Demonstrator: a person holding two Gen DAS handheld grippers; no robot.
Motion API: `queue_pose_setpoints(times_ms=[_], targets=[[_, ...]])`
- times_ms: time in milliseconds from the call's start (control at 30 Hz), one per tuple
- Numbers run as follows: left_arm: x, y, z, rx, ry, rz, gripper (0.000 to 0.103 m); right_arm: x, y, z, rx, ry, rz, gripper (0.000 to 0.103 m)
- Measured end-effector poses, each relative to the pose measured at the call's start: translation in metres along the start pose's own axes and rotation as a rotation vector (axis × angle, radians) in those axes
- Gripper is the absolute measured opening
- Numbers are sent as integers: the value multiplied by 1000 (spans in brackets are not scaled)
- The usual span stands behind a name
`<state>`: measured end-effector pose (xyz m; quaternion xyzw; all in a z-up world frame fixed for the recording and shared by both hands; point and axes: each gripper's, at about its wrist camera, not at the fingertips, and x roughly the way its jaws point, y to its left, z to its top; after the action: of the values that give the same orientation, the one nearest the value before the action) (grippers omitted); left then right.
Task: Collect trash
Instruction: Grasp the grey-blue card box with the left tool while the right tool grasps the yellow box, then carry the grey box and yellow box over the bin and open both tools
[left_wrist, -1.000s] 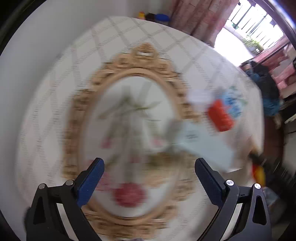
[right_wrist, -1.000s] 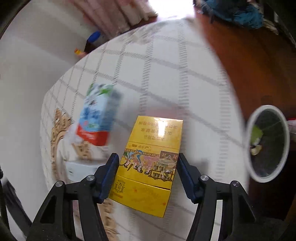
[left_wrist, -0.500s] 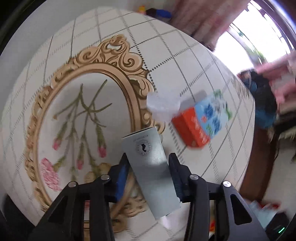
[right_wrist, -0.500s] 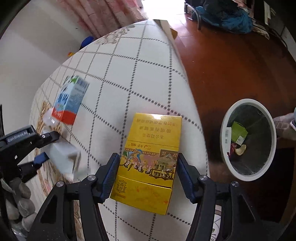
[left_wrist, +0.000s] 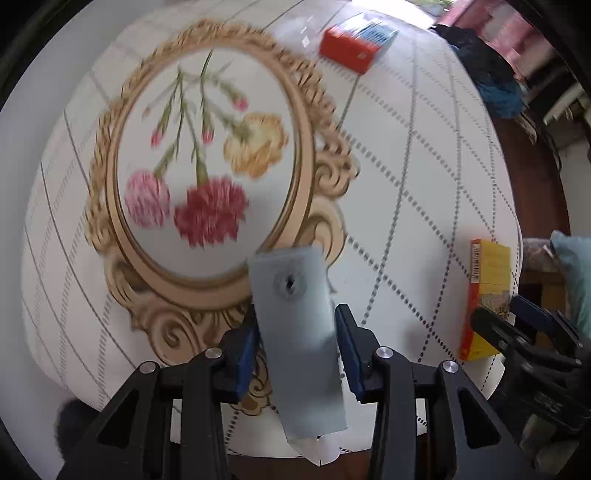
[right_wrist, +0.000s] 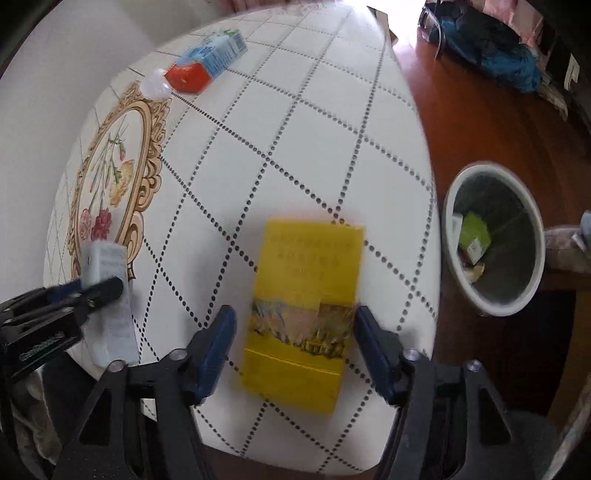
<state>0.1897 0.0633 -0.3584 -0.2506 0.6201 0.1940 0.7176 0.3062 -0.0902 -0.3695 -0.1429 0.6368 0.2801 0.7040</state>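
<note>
Right wrist: white checked tablecloth (right_wrist: 295, 122), wooden floor (right_wrist: 480, 122), bin (right_wrist: 495, 306).

- Tablecloth (right_wrist: 303, 140): smooth, slightly glossy, probably wipe-clean plastic, printed with a dotted grid.
- Yellow box (right_wrist: 306, 310): glossy printed cardboard, blurred.
- Pale blue-grey box (left_wrist: 295, 332): matt card.
- Milk carton (right_wrist: 207, 66) at 11 o'clock: coated paperboard.
- Floor (right_wrist: 491, 122): polished reddish wood.
- Bin (right_wrist: 495, 310) at 3 o'clock: smooth white plastic rim.
- Gripper (right_wrist: 295, 350) fingers (right_wrist: 218, 347): matt black plastic, blue pads.
</note>
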Motion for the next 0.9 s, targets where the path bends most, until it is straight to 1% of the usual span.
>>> queue_pose_setpoints(times_ms=[33,67,100,133,267,300,333,367,400,433,600,667,767,900], targets=[[-1,0,-2,2,-22,12,37,-1,-2,-1,19,4,3,90],[0,0,-4,1,-25,21,37,-2,-5,-2,47,13,40,90],[-1,2,-8,-3,-37,26,37,-3,-8,-2,69,12,52,90],[-3,4,-13,-10,-46,27,36,-5,-8,-2,81,3,30,90],[-4,2,-24,-21,-77,42,32,-2,-7,-5,93,-18,-16,90],[-4,6,-26,-21,-82,42,32,1,-7,-6,92,-29,-28,83],[-4,10,-28,-22,-85,40,32,0,-3,-8,88,-52,-61,76],[-4,12,-31,-23,-86,39,32,0,3,-8,74,-68,-96,71],[-2,7,-23,-24,-87,39,32,0,7,-9,62,-85,-133,60],[-1,0,-19,-25,-88,40,32,1,8,-11,60,-94,-146,59],[-5,2,-26,-19,-93,53,31,3,13,-13,46,-123,-186,58],[-13,-7,-26,4,-110,70,31,2,13,-14,40,-123,-179,58],[-33,-17,-22,29,-147,69,31,-5,10,-15,45,-127,-140,58],[-71,-33,-25,72,-227,68,31,-35,8,-14,51,-191,-92,58]])
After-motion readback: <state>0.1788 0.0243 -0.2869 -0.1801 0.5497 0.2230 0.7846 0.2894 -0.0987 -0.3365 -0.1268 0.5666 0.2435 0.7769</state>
